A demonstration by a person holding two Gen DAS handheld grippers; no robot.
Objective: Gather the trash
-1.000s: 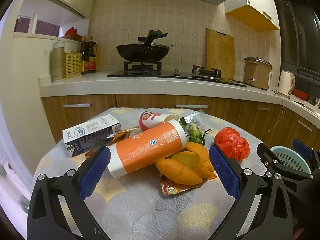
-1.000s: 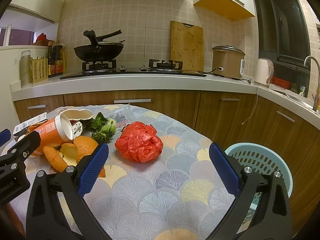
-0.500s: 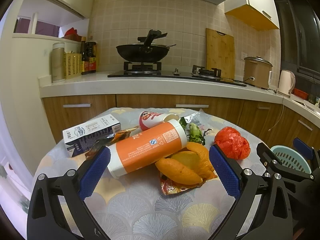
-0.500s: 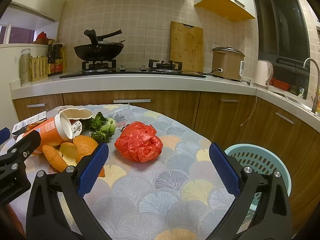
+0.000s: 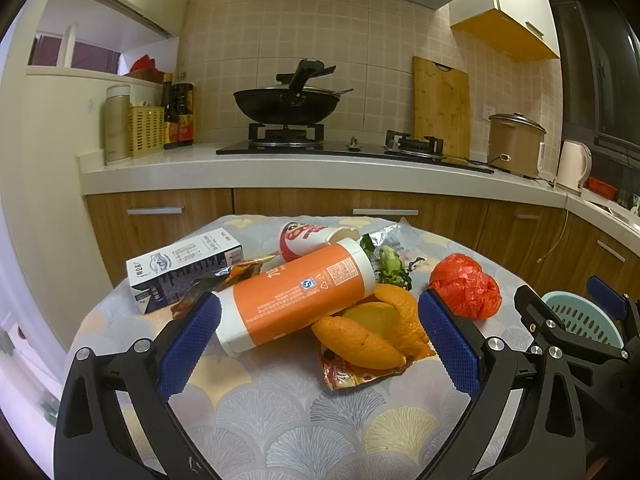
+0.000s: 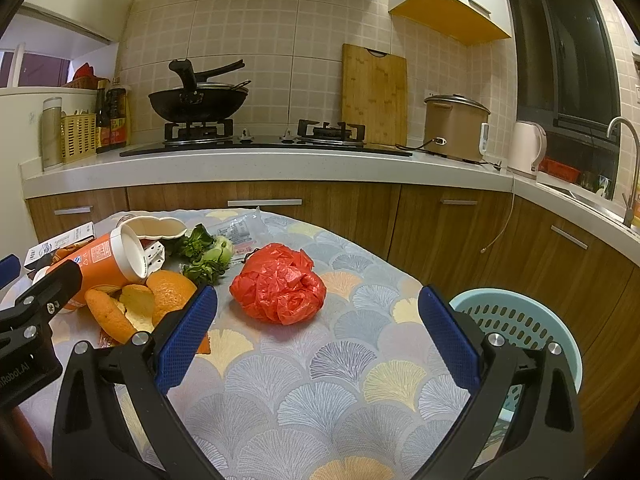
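Between my wide-open left gripper [image 5: 319, 338] fingers lie orange peels [image 5: 370, 330]; my right gripper [image 6: 318, 334], equally wide, faces a red bag [image 6: 280, 290].

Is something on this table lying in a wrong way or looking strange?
Yes. The orange tube lies on its side, leaning on the orange peels. A paper cup behind it is tipped over too. A crumpled red bag sits alone on the tablecloth. All of it is loose trash, not yet in the basket.

Both wrist views look low across the table [image 5: 248, 396] toward the far counter [image 6: 256, 166], near the trash. Both show the orange cup [image 5: 296, 294] and red bag [image 6: 280, 290].
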